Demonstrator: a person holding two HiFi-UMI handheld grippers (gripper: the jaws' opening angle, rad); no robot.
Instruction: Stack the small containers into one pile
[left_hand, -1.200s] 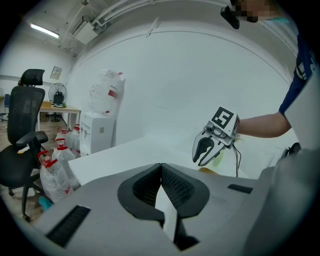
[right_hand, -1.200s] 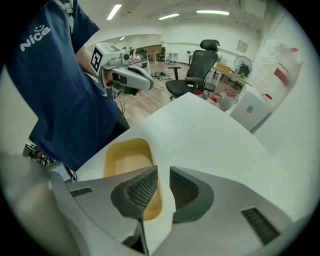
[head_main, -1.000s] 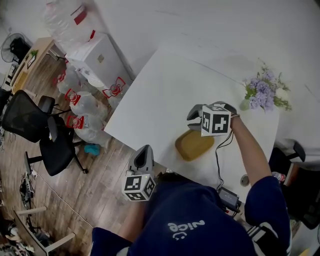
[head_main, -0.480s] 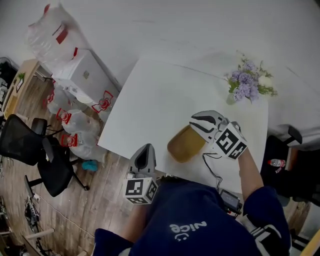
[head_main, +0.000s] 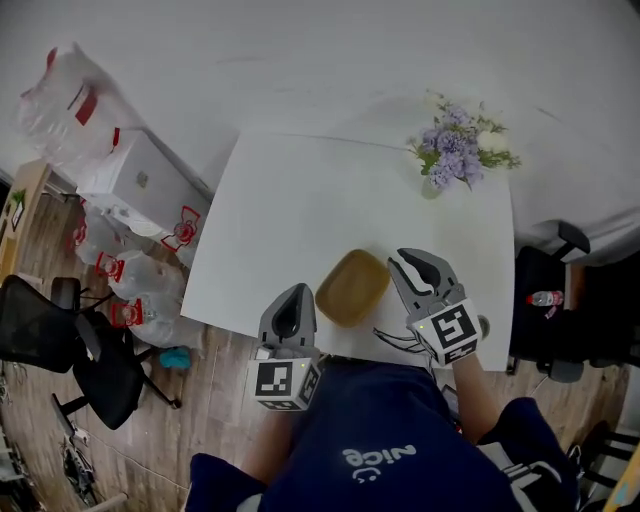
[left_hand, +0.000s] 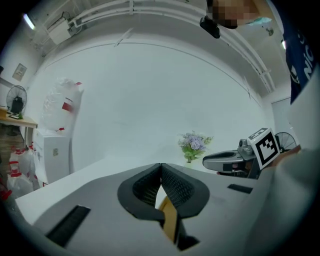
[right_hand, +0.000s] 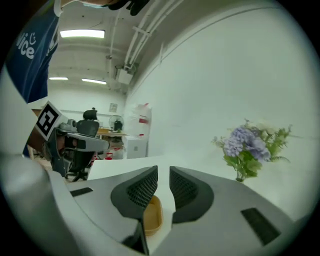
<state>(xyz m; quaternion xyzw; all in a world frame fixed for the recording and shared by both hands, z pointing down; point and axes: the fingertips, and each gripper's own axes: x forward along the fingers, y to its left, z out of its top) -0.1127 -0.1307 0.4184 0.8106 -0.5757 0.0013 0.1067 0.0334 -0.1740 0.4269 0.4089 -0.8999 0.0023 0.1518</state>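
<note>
A tan, rounded-square container sits on the white table near its front edge; whether others nest inside it I cannot tell. My left gripper hovers at the table's front edge, just left of the container, with its jaws shut and empty. My right gripper is just right of the container, jaws nearly together with nothing between them. In the left gripper view, the container shows below the shut left gripper. In the right gripper view, it lies under the right gripper.
A small vase of purple flowers stands at the table's far right corner. A black cable trails over the front edge. On the floor at left are a white cabinet, bagged bottles and a black chair.
My right gripper has drawn back from above the container to its right side, nearer the front edge. The head view has swung, so the table sits more central. The left gripper has hardly moved.
</note>
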